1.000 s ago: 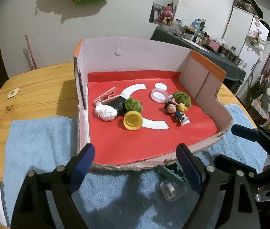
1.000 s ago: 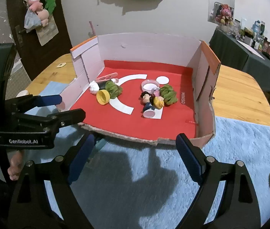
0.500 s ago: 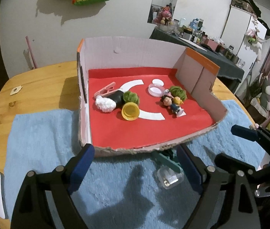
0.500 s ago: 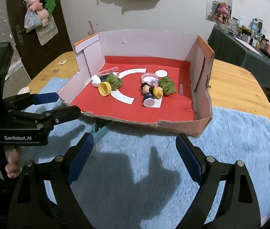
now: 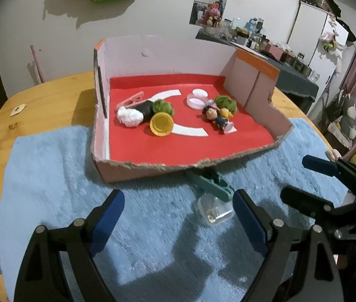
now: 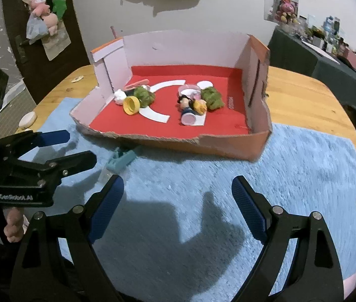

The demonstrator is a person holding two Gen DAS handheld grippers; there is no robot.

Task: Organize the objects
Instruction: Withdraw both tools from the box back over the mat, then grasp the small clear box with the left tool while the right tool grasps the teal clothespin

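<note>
Teal clothespin (image 5: 210, 185) lies diagonally toward the box (image 5: 152, 168); both jaws gape, empty.

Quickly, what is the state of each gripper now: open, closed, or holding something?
Left gripper: open, holding nothing.
Right gripper: open, holding nothing.
</note>
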